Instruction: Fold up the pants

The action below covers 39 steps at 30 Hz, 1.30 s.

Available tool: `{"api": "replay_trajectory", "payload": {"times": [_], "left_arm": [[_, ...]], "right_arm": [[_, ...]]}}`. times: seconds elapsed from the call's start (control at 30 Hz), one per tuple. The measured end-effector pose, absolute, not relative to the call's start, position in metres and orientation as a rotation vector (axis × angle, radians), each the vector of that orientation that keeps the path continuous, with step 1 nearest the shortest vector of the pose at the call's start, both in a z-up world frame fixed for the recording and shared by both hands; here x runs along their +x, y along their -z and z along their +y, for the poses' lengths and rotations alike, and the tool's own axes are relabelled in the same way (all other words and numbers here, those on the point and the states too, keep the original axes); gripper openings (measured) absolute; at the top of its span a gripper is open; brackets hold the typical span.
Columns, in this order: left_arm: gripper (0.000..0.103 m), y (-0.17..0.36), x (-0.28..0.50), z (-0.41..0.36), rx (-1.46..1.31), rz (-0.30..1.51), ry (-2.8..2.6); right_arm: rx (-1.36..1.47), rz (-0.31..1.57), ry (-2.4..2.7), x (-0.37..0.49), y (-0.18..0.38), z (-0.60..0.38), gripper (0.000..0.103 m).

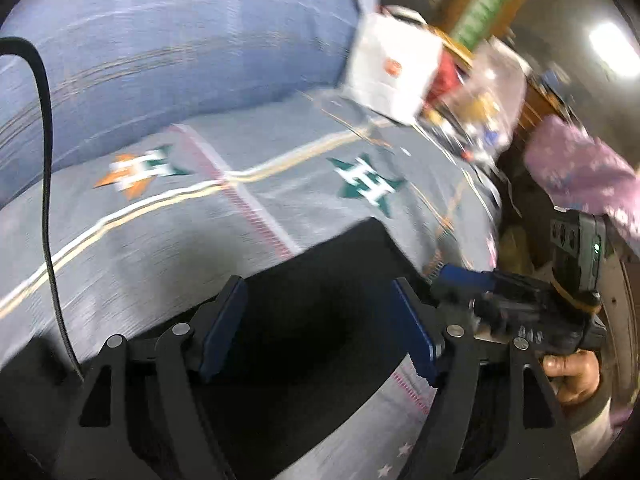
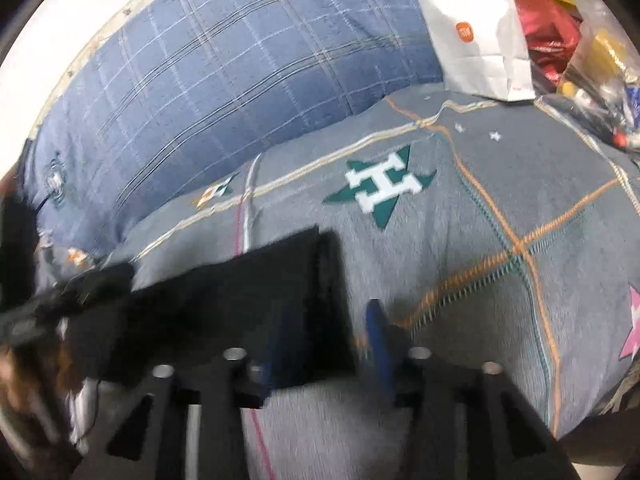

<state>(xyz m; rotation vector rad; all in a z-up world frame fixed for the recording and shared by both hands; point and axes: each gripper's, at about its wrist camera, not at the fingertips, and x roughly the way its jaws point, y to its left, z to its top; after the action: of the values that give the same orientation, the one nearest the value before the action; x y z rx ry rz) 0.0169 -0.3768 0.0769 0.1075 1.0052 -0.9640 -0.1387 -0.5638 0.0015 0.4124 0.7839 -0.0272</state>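
Observation:
The black pants (image 1: 320,300) lie folded flat on the grey bedspread (image 1: 160,240). My left gripper (image 1: 320,320) is open just above them, a blue pad on each side over the cloth. In the right wrist view the pants (image 2: 224,304) show as a black rectangle at lower left. My right gripper (image 2: 326,344) is open over their right edge, one pad above the cloth, the other over the bedspread (image 2: 460,240). The right gripper also shows at the right of the left wrist view (image 1: 460,276), held by a hand.
A blue checked pillow (image 2: 224,80) lies along the back of the bed. A white paper bag (image 2: 476,36) and plastic bags of clutter (image 2: 592,52) stand at the back right. A black cable (image 1: 48,200) hangs at left. The bed edge falls away at right.

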Motion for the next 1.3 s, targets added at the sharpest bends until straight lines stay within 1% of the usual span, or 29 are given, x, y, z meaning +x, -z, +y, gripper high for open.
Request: {"api": "replay_trajectory", "payload": {"times": [0.17,0.3,0.4,0.53,0.57,0.6,0.63,0.67,0.7,0.73,0.77,0.83,0.9,1.03,1.17,1.3], "left_arm": [[0.074,-0.054,0.025,-0.431,0.237,1.08,1.028],[0.074,-0.044,0.034,-0.463,0.289,1.102,1.046],[0.074,-0.035,0.037,-0.485,0.351,1.109,1.065],[0.074,-0.03,0.034,-0.505,0.385,1.056,1.105],[0.07,-0.03,0.03,-0.509,0.408,1.036,1.112],[0.063,-0.029,0.026,-0.511,0.432,1.021,1.122],[0.051,-0.029,0.02,-0.515,0.467,0.996,1.131],[0.045,-0.029,0.016,-0.516,0.49,0.971,1.126],[0.042,-0.029,0.015,-0.517,0.491,0.965,1.123],[0.029,-0.029,0.017,-0.515,0.475,0.967,1.123],[0.018,-0.03,0.022,-0.512,0.441,0.985,1.119],[0.014,-0.034,0.031,-0.502,0.359,1.03,1.132],[0.014,-0.045,0.032,-0.491,0.319,1.01,1.145],[0.014,-0.084,0.033,-0.459,0.261,0.946,1.155],[0.014,-0.129,0.038,-0.403,0.189,0.882,1.138],[0.014,-0.145,0.048,-0.331,0.099,0.884,1.059]], "right_arm": [[0.489,0.848,-0.133,-0.14,0.016,-0.58,0.042],[0.529,0.854,-0.21,-0.137,0.031,-0.578,0.043],[0.574,0.796,-0.235,-0.139,0.037,-0.582,0.043],[0.622,0.767,-0.279,-0.139,0.042,-0.585,0.043],[0.625,0.766,-0.289,-0.138,0.043,-0.585,0.043],[0.628,0.765,-0.3,-0.137,0.043,-0.585,0.043],[0.628,0.763,-0.306,-0.137,0.043,-0.585,0.042],[0.621,0.766,-0.303,-0.135,0.043,-0.584,0.031],[0.61,0.775,-0.292,-0.134,0.042,-0.583,0.023],[0.602,0.781,-0.287,-0.132,0.042,-0.58,0.015],[0.593,0.773,-0.288,-0.131,0.039,-0.576,0.014],[0.567,0.723,-0.284,-0.135,0.026,-0.568,0.013],[0.583,0.678,-0.291,-0.14,0.012,-0.562,0.013],[0.538,0.622,-0.33,-0.15,-0.02,-0.54,0.013],[0.456,0.568,-0.407,-0.154,-0.062,-0.499,0.013],[0.369,0.574,-0.524,-0.138,-0.082,-0.438,0.013]]}}
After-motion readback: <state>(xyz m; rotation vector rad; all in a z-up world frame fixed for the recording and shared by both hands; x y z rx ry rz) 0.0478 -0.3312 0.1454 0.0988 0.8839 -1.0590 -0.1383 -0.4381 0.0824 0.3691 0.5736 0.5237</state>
